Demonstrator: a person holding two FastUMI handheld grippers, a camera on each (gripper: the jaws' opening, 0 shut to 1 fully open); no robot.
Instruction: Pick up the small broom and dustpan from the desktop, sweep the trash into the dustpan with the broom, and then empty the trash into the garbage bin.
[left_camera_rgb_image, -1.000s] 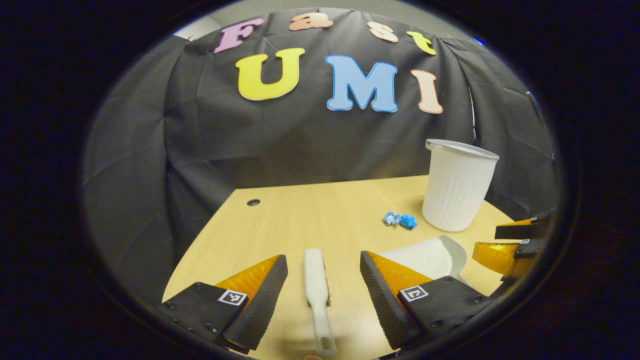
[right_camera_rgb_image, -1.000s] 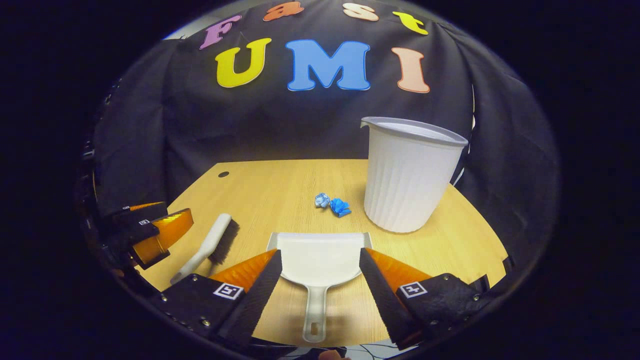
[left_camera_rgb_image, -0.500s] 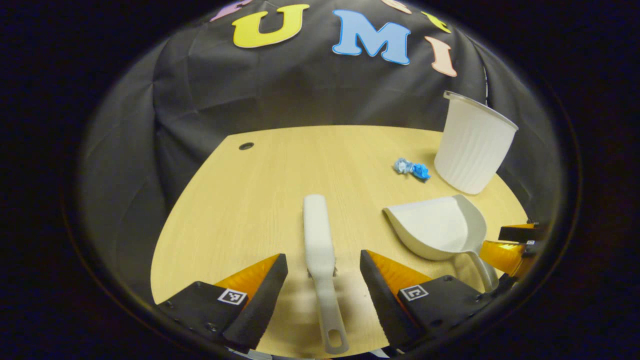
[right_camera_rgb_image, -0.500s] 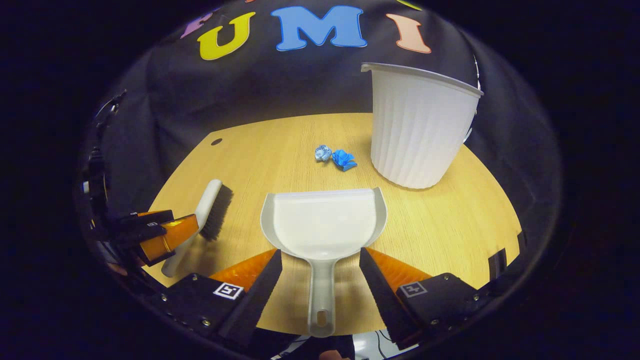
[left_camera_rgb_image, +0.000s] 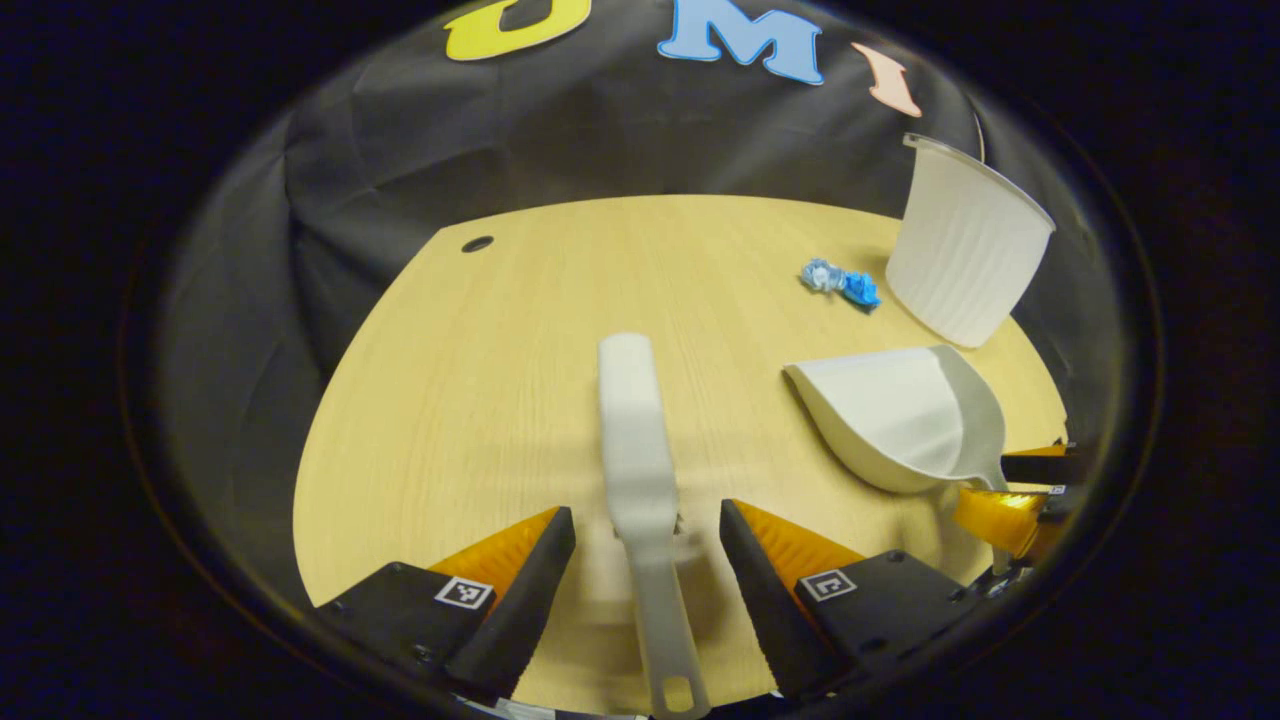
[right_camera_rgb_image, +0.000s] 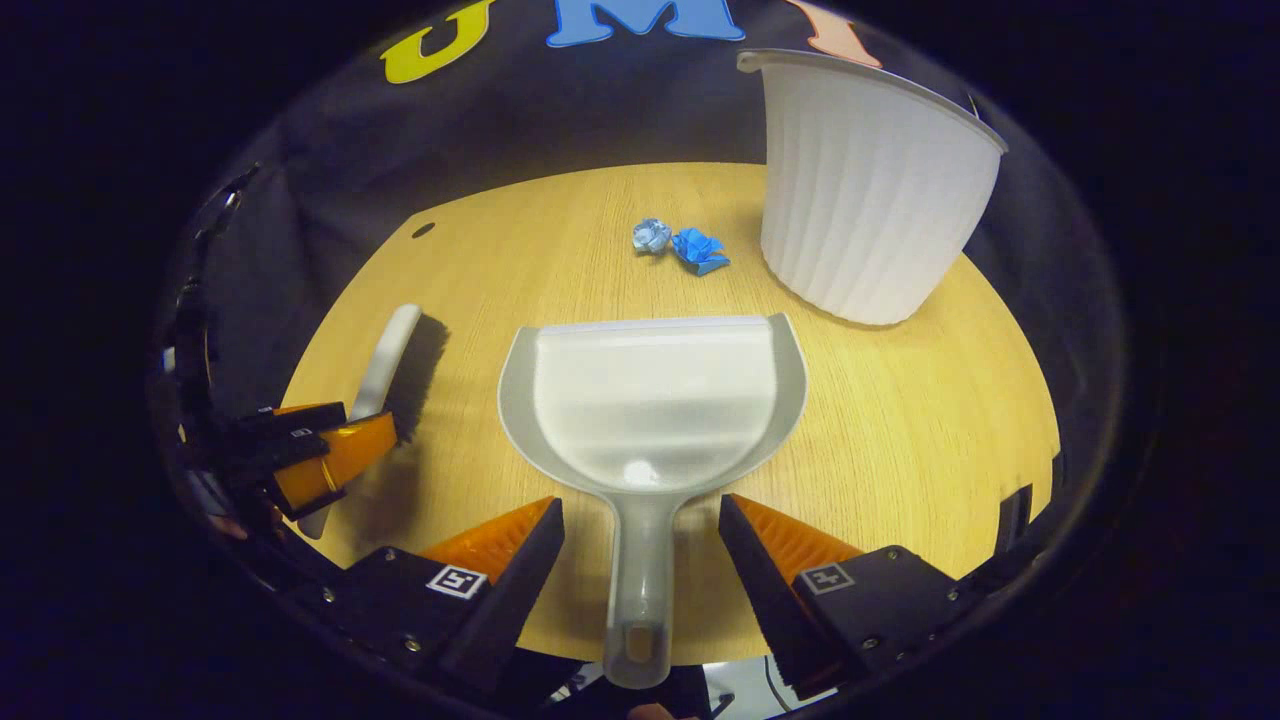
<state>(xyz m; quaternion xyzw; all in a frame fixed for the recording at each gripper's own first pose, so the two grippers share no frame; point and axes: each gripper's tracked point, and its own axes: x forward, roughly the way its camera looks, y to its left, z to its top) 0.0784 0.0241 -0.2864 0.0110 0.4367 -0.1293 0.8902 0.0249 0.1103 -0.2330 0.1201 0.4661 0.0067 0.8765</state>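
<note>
The white broom (left_camera_rgb_image: 630, 440) lies on the wooden desk (left_camera_rgb_image: 450, 400), its thin handle running back between the fingers of my left gripper (left_camera_rgb_image: 647, 520), which stands open and clear of it. The white dustpan (right_camera_rgb_image: 650, 400) rests flat with its mouth facing away. Its handle (right_camera_rgb_image: 640, 580) passes between the fingers of my right gripper (right_camera_rgb_image: 640, 510), also open. Blue crumpled trash (right_camera_rgb_image: 680, 243) lies beyond the pan, beside the white ribbed bin (right_camera_rgb_image: 870, 190). The right gripper view also has the broom (right_camera_rgb_image: 395, 360), bristles to the right, and the left gripper (right_camera_rgb_image: 310, 460) at its handle.
The bin (left_camera_rgb_image: 965, 245) stands at the desk's far right, with the trash (left_camera_rgb_image: 840, 283) just left of it and the dustpan (left_camera_rgb_image: 900, 415) nearer. A cable hole (left_camera_rgb_image: 477, 243) is at the far left corner. Black cloth walls surround the desk.
Both grippers have come forward and lower over the desk, so each handle now lies deeper between its fingers. Both stay open. Broom, dustpan, trash and bin have not shifted.
</note>
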